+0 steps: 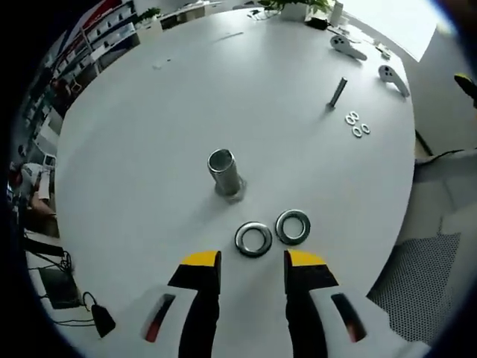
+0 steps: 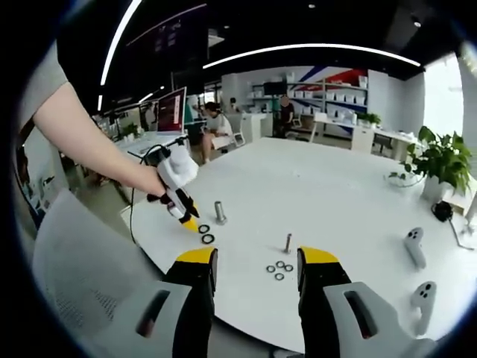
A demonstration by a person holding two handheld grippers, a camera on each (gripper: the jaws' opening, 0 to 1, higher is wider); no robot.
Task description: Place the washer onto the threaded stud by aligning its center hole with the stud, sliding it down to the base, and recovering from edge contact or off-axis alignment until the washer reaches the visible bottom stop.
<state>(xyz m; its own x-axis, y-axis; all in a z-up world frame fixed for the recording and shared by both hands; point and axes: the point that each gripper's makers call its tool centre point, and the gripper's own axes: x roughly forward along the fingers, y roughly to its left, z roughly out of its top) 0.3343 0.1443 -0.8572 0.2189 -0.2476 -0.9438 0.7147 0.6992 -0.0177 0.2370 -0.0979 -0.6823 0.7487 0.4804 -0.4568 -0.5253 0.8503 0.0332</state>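
A thick threaded stud (image 1: 226,173) stands upright on its hex base on the white round table (image 1: 149,127). Two large steel washers (image 1: 253,239) (image 1: 293,227) lie flat side by side just in front of it. My left gripper (image 1: 252,261) hovers low right behind them, open, with nothing between its yellow-tipped jaws. In the right gripper view a person's hand holds that left gripper (image 2: 190,221) beside the stud (image 2: 220,212) and the washers (image 2: 206,233). My right gripper (image 2: 258,257) is open and empty, held back off the table's near edge.
A thinner bolt (image 1: 337,92) stands farther out with several small washers (image 1: 358,124) beside it. Two white hand controllers (image 1: 348,46) (image 1: 393,78) lie near the table's edge. A potted plant (image 2: 440,160) stands on the table's right, and a mesh chair (image 1: 417,276) sits beside the table.
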